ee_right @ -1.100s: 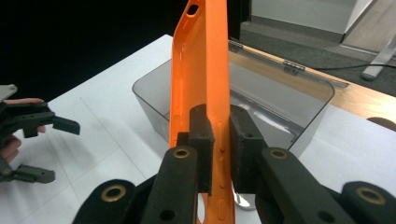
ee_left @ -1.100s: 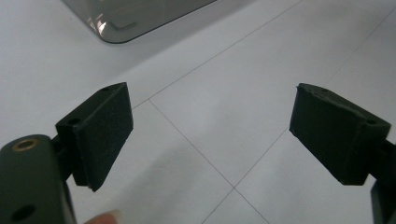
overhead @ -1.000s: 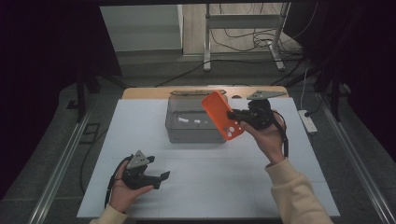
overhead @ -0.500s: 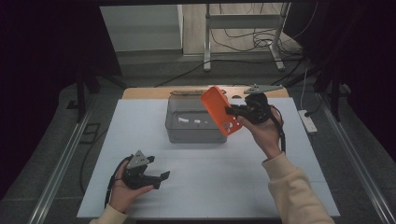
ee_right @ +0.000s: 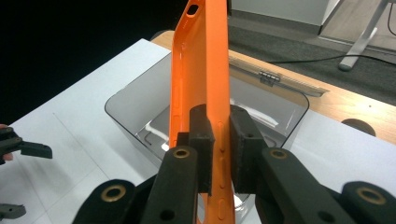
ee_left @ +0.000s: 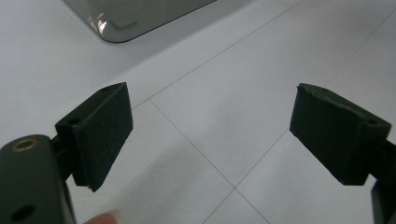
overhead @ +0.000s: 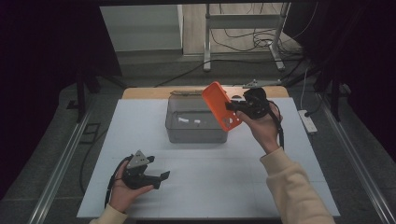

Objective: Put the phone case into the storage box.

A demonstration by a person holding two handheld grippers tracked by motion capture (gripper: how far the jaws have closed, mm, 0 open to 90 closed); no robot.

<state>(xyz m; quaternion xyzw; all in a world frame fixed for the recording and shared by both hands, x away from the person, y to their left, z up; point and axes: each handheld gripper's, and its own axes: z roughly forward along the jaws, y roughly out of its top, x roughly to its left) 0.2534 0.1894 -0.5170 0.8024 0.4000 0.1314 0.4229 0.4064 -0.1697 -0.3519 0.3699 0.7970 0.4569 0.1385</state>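
Note:
An orange phone case (overhead: 220, 106) hangs in the air over the right end of a clear grey bin (overhead: 187, 135). My right gripper (overhead: 236, 106) is shut on its edge. In the right gripper view both pads clamp the orange phone case (ee_right: 201, 79), which stands on edge above the clear grey bin (ee_right: 140, 112). My left gripper (overhead: 161, 176) rests low at the near left of the white table, open. Its jaws stand wide apart in the left gripper view, over bare table, with a corner of the bin (ee_left: 126, 18) at the top.
Two small white items (overhead: 189, 122) lie inside the bin. A wooden board (overhead: 149, 92) runs behind it at the table's far edge. A power strip (overhead: 308, 122) lies on the floor at the right. Metal rails flank the white table (overhead: 224, 186).
My right hand has lifted the orange case slightly and tilted it more upright, toward the far edge. The left gripper has stayed where it was.

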